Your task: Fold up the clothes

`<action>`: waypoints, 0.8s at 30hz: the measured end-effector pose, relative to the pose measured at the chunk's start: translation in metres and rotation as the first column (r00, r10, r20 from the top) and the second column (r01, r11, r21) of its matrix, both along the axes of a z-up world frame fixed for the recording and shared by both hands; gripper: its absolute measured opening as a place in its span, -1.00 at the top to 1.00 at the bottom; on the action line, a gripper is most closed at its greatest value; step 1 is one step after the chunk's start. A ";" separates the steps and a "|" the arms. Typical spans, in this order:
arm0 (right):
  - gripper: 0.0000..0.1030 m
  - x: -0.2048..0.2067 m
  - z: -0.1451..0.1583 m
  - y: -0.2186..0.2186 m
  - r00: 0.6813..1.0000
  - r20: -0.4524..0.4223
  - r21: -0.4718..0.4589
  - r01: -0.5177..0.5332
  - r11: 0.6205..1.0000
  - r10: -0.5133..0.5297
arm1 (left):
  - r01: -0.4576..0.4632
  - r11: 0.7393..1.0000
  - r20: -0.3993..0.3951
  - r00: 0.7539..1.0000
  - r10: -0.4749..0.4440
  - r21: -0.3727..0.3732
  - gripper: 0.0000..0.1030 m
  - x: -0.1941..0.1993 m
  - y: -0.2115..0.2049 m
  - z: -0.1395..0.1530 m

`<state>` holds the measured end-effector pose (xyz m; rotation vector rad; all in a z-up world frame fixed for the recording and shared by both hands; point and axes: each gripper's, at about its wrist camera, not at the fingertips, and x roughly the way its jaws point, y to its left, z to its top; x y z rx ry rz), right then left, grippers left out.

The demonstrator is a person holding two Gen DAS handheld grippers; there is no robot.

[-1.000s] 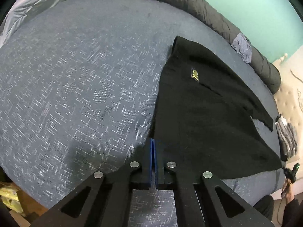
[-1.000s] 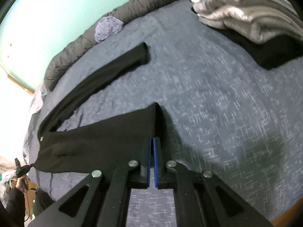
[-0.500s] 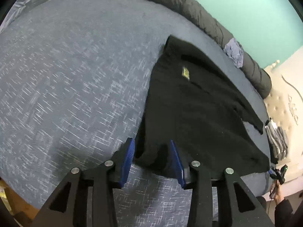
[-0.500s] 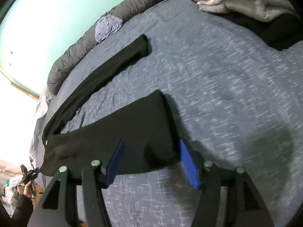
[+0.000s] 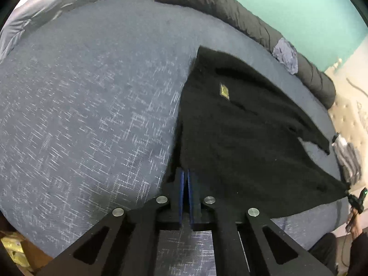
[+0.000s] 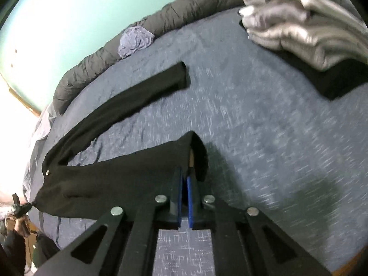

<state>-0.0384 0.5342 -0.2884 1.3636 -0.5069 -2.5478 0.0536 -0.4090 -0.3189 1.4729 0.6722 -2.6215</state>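
Observation:
A black long-sleeved top (image 5: 241, 138) lies spread on the blue-grey bed (image 5: 92, 92), its yellow neck label (image 5: 224, 90) facing up. My left gripper (image 5: 185, 172) is shut on the near corner of its hem. In the right wrist view the same top (image 6: 126, 179) stretches to the left, one sleeve (image 6: 128, 101) laid out across the bed. My right gripper (image 6: 185, 174) is shut on the opposite hem corner, which stands raised in a small fold. Each gripper shows small at the other view's edge, the right gripper (image 5: 355, 201) and the left gripper (image 6: 20, 208).
A rolled dark duvet (image 5: 241, 20) runs along the far side by the teal wall, with a crumpled bluish cloth (image 5: 285, 55) on it. A pile of grey clothes (image 6: 299, 30) over a black item (image 6: 338, 85) sits at the right. Striped folded clothes (image 5: 349, 158) lie near the headboard.
Both grippers were shut a second ago, stood open around the hem corners half a second ago, and have now closed on the cloth again. The right corner has lifted slightly.

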 end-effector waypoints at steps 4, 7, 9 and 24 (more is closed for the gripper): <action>0.94 0.004 0.022 0.008 0.999 -0.030 0.011 0.011 1.000 -0.011 | -0.010 1.000 -0.006 1.000 0.010 0.009 0.95 0.003 -0.005 0.012; 0.95 0.010 0.034 0.011 0.999 -0.049 0.002 0.003 1.000 -0.003 | -0.022 0.999 -0.013 1.000 0.022 0.034 0.95 0.007 -0.011 0.021; 0.95 0.011 0.035 0.012 0.999 -0.039 0.015 -0.014 1.000 0.015 | -0.005 1.000 0.017 1.000 0.005 0.030 0.95 0.008 -0.010 0.018; 0.63 0.017 -0.023 0.039 0.993 0.092 0.029 0.071 0.997 -0.073 | -0.074 0.997 0.094 0.993 0.076 -0.026 0.63 0.023 -0.007 0.005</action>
